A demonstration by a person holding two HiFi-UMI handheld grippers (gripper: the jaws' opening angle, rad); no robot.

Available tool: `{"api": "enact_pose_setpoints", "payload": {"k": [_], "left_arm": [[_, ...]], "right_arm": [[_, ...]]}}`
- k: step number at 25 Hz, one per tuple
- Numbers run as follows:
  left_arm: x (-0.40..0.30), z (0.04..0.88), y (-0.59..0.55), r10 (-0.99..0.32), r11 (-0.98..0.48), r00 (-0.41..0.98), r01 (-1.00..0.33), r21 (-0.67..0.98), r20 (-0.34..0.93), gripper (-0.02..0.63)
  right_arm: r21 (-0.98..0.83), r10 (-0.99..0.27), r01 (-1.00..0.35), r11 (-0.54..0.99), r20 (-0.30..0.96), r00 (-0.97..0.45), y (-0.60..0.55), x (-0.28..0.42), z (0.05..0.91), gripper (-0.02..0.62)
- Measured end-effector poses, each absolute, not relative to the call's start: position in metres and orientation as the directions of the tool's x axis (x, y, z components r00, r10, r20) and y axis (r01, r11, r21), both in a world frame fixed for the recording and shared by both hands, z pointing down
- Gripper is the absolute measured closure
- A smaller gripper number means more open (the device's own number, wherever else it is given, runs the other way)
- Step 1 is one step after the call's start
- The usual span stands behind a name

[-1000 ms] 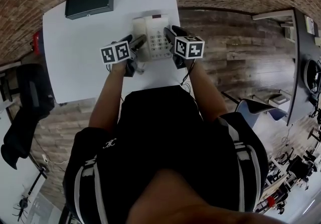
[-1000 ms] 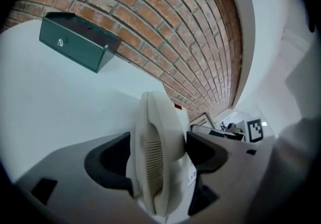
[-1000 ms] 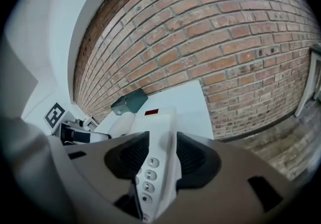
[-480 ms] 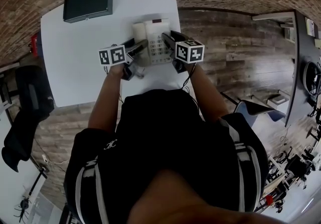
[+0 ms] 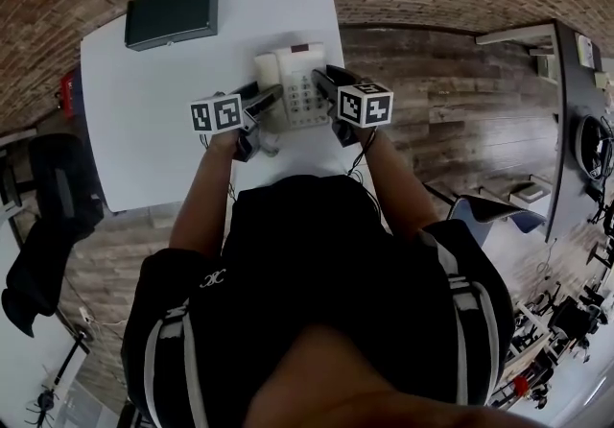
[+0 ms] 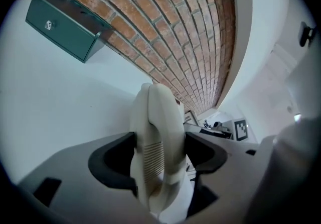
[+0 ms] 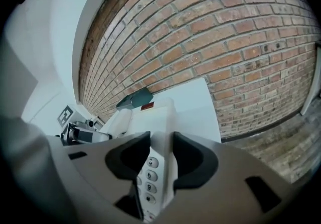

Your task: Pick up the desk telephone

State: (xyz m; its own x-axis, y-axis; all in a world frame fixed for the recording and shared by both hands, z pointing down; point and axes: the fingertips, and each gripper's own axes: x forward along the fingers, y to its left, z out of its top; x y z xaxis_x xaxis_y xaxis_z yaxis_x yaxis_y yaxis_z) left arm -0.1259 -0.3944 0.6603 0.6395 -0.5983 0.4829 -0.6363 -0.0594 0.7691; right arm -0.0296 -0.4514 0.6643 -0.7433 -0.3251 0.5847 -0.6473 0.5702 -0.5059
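Note:
The white desk telephone (image 5: 295, 81) sits near the right edge of the white table (image 5: 153, 109), with its handset (image 6: 155, 117) along its left side. My left gripper (image 5: 269, 95) comes in from the left, and in the left gripper view its jaws (image 6: 160, 155) are shut on the handset. My right gripper (image 5: 322, 83) is at the phone's right side. In the right gripper view its jaws (image 7: 161, 155) are closing on the phone's right edge (image 7: 159, 117) beside the keypad (image 7: 149, 175), with both pads against it. I cannot tell whether the phone is off the table.
A dark green box (image 5: 171, 9) lies at the table's far left corner by the brick wall, also the green box (image 6: 62, 29) in the left gripper view. Wooden floor lies past the table's right edge. A dark chair (image 5: 58, 186) stands at the left and a pale chair (image 5: 489, 210) at the right.
Both grippers stay at the phone's two sides. The left gripper has tilted slightly at the handset. The phone has hardly shifted on the table.

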Motion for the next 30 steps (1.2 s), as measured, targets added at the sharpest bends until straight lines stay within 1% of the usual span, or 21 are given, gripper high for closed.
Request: {"api": "enact_pose_setpoints", "payload": {"k": [6, 13, 20, 27, 30], "left_arm": [[-0.13, 0.634, -0.388, -0.622, -0.096, 0.637, -0.639, 0.763, 0.455, 0.295], [-0.139, 0.582, -0.39, -0.676, -0.183, 0.611, -0.68, 0.71, 0.412, 0.304], [-0.141, 0.51, -0.394, -0.739, -0.301, 0.574, -0.749, 0.59, 0.353, 0.307], [-0.135, 0.439, -0.392, -0.78, -0.4, 0.557, -0.794, 0.457, 0.284, 0.308], [-0.133, 0.407, -0.39, -0.799, -0.438, 0.554, -0.802, 0.406, 0.233, 0.308]], "right_arm": [[-0.47, -0.365, -0.632, 0.616, 0.541, -0.758, -0.451, -0.036, 0.627, 0.481], [-0.386, -0.463, -0.643, 0.661, 0.465, -0.755, -0.451, -0.041, 0.569, 0.482], [-0.316, -0.57, -0.655, 0.687, 0.325, -0.755, -0.451, -0.041, 0.496, 0.477], [-0.187, -0.636, -0.662, 0.726, 0.182, -0.75, -0.445, -0.036, 0.413, 0.476], [-0.134, -0.658, -0.666, 0.733, 0.107, -0.746, -0.44, -0.033, 0.376, 0.476]]}}
